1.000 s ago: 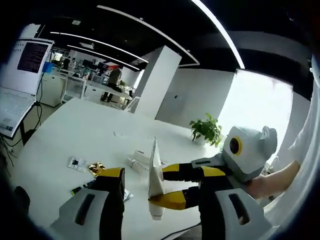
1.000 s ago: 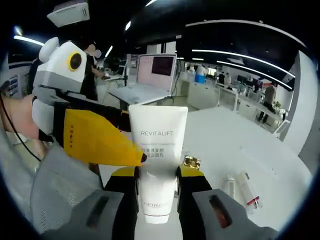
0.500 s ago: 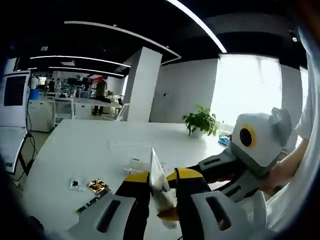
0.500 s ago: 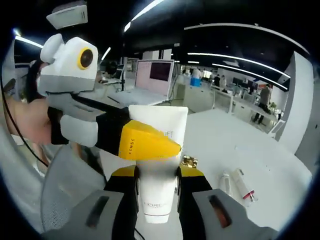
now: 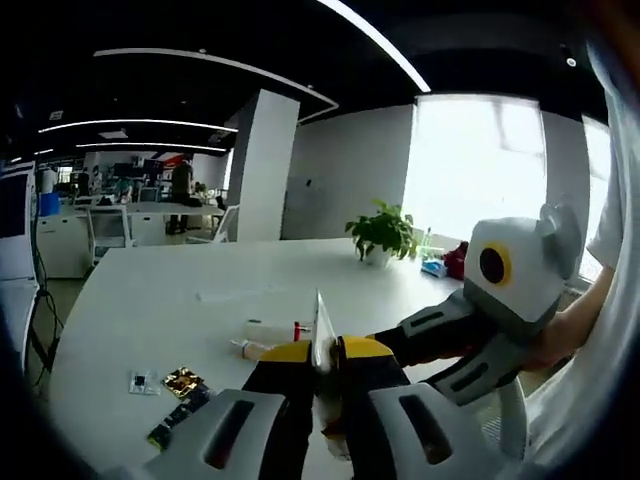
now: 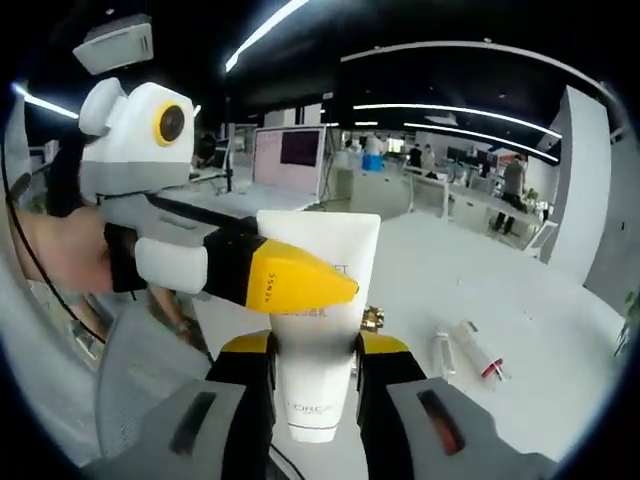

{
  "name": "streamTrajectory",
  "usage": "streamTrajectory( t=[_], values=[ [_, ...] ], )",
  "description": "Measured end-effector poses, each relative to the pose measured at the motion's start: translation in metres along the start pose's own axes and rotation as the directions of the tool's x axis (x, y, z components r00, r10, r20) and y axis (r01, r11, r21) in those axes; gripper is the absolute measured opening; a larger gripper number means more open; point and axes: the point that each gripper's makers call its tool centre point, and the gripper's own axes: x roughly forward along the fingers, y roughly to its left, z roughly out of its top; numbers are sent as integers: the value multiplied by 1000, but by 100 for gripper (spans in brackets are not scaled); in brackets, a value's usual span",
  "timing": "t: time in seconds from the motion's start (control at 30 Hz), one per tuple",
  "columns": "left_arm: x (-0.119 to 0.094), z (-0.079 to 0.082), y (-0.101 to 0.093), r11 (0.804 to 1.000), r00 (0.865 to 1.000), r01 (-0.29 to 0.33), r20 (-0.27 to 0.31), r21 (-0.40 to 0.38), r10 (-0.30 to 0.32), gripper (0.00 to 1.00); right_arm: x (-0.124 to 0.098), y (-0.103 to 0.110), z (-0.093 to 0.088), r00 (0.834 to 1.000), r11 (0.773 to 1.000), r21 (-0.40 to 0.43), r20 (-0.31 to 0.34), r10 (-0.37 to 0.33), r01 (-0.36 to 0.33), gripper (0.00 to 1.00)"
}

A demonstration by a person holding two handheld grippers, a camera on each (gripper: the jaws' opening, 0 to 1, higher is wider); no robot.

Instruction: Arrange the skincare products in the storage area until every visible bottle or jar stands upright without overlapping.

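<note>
**Tube held between both grippers, table items not yet sorted**

In the left gripper view, our left gripper (image 5: 322,372) has its jaws pressed onto the thin edge of the white L'Oréal tube (image 5: 322,335), lifted above the white table (image 5: 150,300). The right gripper (image 5: 440,335) reaches in from the right. Two small bottles (image 5: 268,335) lie flat on the table, so standing them up remains, we judge.

In the right gripper view, our right gripper (image 6: 314,375) pinches the tube (image 6: 318,330) near its cap end, the tube upright. The left gripper (image 6: 300,285) clamps across its front. The lying bottles (image 6: 462,348) rest beyond.
</note>
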Motion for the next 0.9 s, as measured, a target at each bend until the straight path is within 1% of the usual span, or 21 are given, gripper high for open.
streamTrajectory(
  t=[0.03, 0.13, 0.17, 0.23, 0.27, 0.3, 0.33, 0.37, 0.43, 0.47, 0.53, 0.57, 0.6, 0.63, 0.7, 0.73, 0.77, 0.8, 0.83, 0.87, 0.9],
  values=[
    [3, 1, -7, 999, 999, 31, -14, 29, -30, 3, -1, -1, -1, 1000, 1000, 13, 2, -3, 3, 31],
    [10, 4, -19, 994, 995, 92, -34, 65, -90, 2, -8, -5, -2, 1000, 995, 97, 28, 6, -8, 32],
    [11, 3, -21, 991, 993, 113, -45, 77, -110, 2, -10, -6, -3, 999, 994, 111, 33, 12, -15, 32],
    [14, 4, -30, 981, 985, 169, -59, 93, -164, 2, -16, -10, -6, 999, 990, 138, 46, 29, -35, 32],
    [15, 5, -35, 976, 979, 200, -62, 82, -195, 2, -19, -10, -7, 998, 988, 149, 51, 40, -48, 32],
    [16, 7, -37, 974, 976, 213, -62, 79, -208, 2, -24, -10, -7, 996, 985, 152, 63, 67, -76, 32],
    [17, 10, -42, 968, 969, 243, -51, 54, -241, 2, -28, -11, -6, 994, 985, 151, 74, 77, -88, 31],
    [17, 12, -45, 962, 963, 267, -46, 50, -265, 2, -35, -10, -5, 989, 982, 140, 95, 113, -126, 31],
    [19, 15, -48, 953, 954, 297, -45, 54, -295, 2, -43, -15, -8, 984, 980, 116, 96, 153, -163, 30],
    [20, 17, -56, 935, 936, 351, -52, 55, -348, 2, -46, -14, -9, 978, 976, 99, 96, 185, -195, 29],
    [22, 20, -62, 919, 921, 388, -53, 73, -385, 2, -54, -16, -10, 964, 961, 108, 108, 242, -253, 27],
    [22, 22, -71, 894, 896, 443, -49, 67, -441, 2, -56, -16, -11, 957, 954, 102, 112, 269, -280, 27],
    [24, 25, -74, 886, 889, 458, -40, 74, -456, 2, -59, -16, -12, 949, 948, 91, 110, 294, -304, 26],
    [24, 27, -80, 861, 864, 503, -42, 80, -501, 2, -63, -15, -16, 939, 939, 71, 101, 329, -336, 25],
    [25, 27, -89, 826, 832, 554, -59, 104, -551, 2, -67, -15, -19, 925, 929, 24, 99, 367, -370, 24],
    [24, 26, -94, 807, 814, 581, -68, 106, -577, 2, -69, -16, -20, 923, 927, 7, 102, 372, -375, 24],
    [23, 23, -101, 776, 784, 621, -78, 106, -616, 2, -70, -16, -20, 917, 922, -7, 106, 385, -387, 23],
    [26, 24, -100, 784, 791, 612, -67, 102, -608, 2, -72, -16, -22, 911, 917, -3, 110, 397, -399, 23],
    [24, 22, -109, 751, 756, 655, -67, 81, -652, 2, -72, -16, -23, 908, 913, -3, 112, 405, -407, 22],
    [25, 21, -110, 745, 750, 661, -63, 90, -658, 2, -73, -14, -25, 902, 909, -25, 112, 417, -416, 22],
    [27, 20, -108, 753, 759, 652, -63, 91, -649, 2, -73, -14, -26, 903, 910, -33, 110, 415, -414, 22]
  ],
)
